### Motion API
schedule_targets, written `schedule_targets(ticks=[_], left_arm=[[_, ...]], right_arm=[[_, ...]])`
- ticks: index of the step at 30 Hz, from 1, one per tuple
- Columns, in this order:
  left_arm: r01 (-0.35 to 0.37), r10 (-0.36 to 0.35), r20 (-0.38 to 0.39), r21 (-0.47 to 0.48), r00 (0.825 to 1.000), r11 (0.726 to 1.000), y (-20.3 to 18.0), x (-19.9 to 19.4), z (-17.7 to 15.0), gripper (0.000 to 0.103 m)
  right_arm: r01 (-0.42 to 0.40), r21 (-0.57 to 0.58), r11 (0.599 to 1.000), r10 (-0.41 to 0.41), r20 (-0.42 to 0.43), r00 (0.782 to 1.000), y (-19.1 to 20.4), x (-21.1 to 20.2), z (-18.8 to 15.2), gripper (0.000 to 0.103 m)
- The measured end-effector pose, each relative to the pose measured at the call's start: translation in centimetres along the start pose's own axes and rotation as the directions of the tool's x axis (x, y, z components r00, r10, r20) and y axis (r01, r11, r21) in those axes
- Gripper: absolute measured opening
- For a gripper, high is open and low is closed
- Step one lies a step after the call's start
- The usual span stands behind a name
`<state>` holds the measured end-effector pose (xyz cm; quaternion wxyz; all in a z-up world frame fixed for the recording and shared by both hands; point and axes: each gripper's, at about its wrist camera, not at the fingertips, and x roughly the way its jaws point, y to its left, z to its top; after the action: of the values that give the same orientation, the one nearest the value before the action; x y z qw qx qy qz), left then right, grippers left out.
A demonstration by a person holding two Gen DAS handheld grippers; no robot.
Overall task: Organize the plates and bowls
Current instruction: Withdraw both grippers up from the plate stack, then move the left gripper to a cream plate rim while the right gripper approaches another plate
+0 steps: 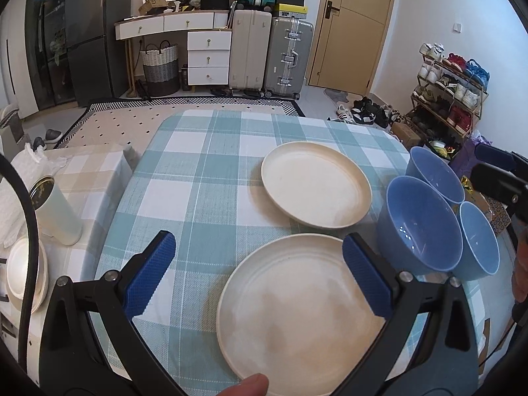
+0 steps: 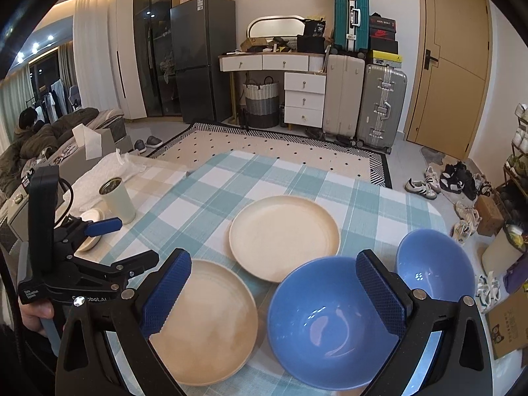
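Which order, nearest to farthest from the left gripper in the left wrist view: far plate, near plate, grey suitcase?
1. Near plate, just under the open left gripper.
2. Far plate, mid-table.
3. Grey suitcase, by the door.

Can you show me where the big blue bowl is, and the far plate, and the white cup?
Big blue bowl (image 2: 326, 323): right wrist view, on its inner bottom.
Far plate (image 2: 283, 237): right wrist view, on its flat middle.
White cup (image 2: 119, 206): right wrist view, on its side wall.
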<state>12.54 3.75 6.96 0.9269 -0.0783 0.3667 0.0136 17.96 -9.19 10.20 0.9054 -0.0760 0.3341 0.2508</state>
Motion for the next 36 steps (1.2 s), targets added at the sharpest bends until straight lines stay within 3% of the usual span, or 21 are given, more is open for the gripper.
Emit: schedule_targets(ticks=[16,30,36], left_arm=[[0.018,-0.018,-0.003,0.001,1.000,1.000,-1.2,1.4,4.1,0.101],[0.015,-0.016,-0.071,-0.016,0.997,1.000,-1.8,7.1,6.5,0.101],[0.027,-0.029,-0.119,-0.025,0.993,0.999,-2.0,10.0,7.1,0.101]], right_arm=[[0.036,0.014,0.999,-0.036,0.004,0.999,-3.2,-0.3,6.9,0.102],[0.050,0.106,0.993,-0.036,-0.126,0.991,-6.4,7.2,6.8,0.102],[0.059,0.106,0.993,-0.035,-0.219,0.975,-7.3,11.8,5.8,0.102]])
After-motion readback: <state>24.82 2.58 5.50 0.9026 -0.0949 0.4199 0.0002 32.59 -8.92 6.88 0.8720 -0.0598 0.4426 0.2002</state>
